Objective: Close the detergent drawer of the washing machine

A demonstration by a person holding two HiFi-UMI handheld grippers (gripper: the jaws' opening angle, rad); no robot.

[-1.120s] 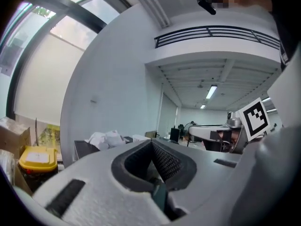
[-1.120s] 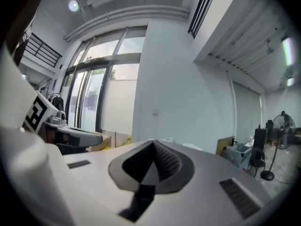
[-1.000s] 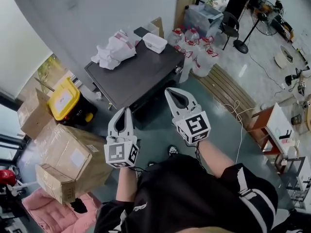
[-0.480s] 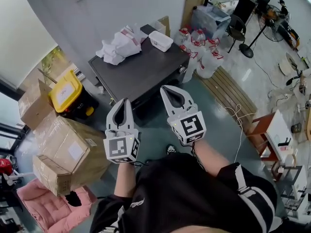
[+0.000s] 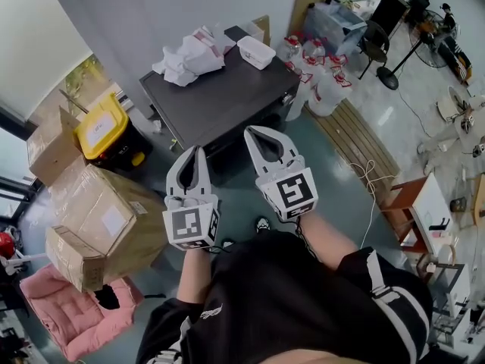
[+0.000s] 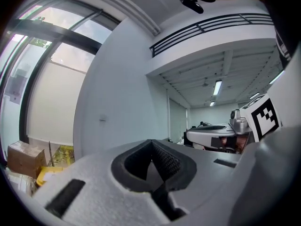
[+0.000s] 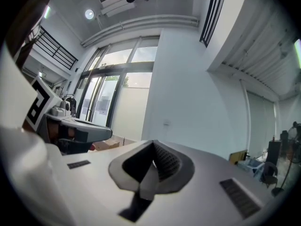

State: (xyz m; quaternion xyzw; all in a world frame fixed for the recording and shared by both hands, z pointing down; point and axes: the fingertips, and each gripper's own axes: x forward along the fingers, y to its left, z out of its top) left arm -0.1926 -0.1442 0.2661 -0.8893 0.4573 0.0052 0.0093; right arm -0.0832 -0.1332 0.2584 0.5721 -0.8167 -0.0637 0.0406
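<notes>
First, the head view, looking steeply down: a person holds the left gripper [image 5: 198, 152] and the right gripper [image 5: 249, 132] side by side, both aimed toward a dark table [image 5: 227, 105] just ahead. Each gripper's jaws are pressed together with nothing between them. Crumpled white bags [image 5: 189, 55] and a white box [image 5: 256, 51] lie at the table's far end. Cardboard boxes [image 5: 98, 218] sit left of the table, water jugs [image 5: 314, 82] right of it. No washing machine or detergent drawer is visible.

Next, the left gripper view: its jaws meet tip to tip, empty, facing the white wall [image 6: 117, 93] behind the table.

Then the right gripper view: the same, jaws together and empty. Neither gripper view shows the drawer.

Such a drawer is probably light, rigid plastic on slides. It should need only a flat push at the middle of its front panel with closed tips.
</notes>
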